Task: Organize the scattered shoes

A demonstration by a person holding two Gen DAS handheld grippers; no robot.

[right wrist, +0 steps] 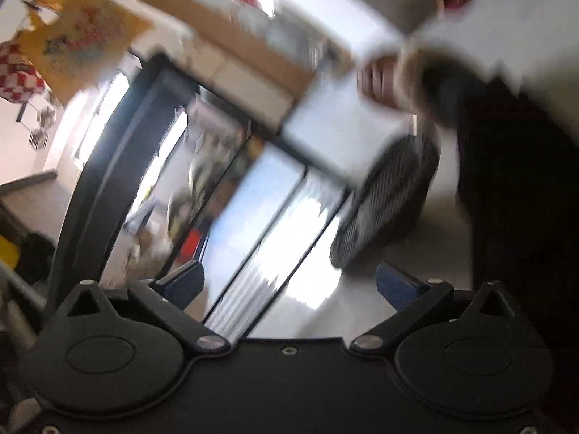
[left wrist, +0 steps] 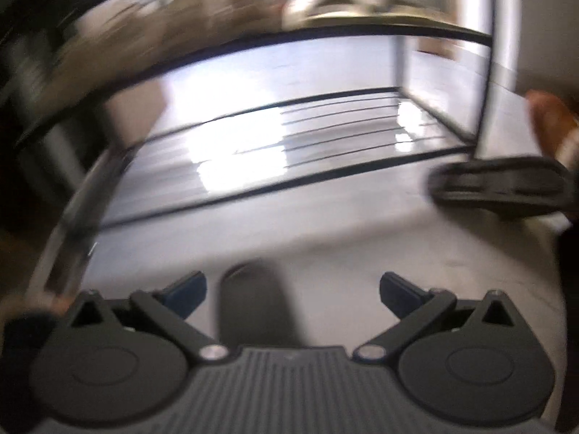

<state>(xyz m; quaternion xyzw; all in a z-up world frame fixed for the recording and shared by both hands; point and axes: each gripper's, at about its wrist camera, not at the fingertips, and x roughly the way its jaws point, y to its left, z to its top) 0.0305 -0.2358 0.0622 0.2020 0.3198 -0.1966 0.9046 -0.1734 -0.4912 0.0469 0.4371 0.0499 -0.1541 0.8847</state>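
Both views are smeared by motion. In the left wrist view my left gripper [left wrist: 293, 293] is open over the pale floor, facing a metal shoe rack [left wrist: 275, 137] whose lower slatted shelves look bare. A blurred pale shoe [left wrist: 325, 3] sits on the rack's top shelf. A dark blurred shape [left wrist: 255, 303] lies between the fingers; I cannot tell what it is. My right gripper [right wrist: 291, 284] is open and holds nothing, tilted toward the same rack [right wrist: 260, 209]. Blurred shoes [right wrist: 195, 181] show on a shelf there.
The other gripper's black body [left wrist: 499, 188] and a hand [left wrist: 550, 119] sit at the right by the rack's post. From the right wrist I see the left gripper's ribbed body [right wrist: 387, 202], a hand [right wrist: 376, 79], a cardboard box [right wrist: 231, 36] and wall clutter.
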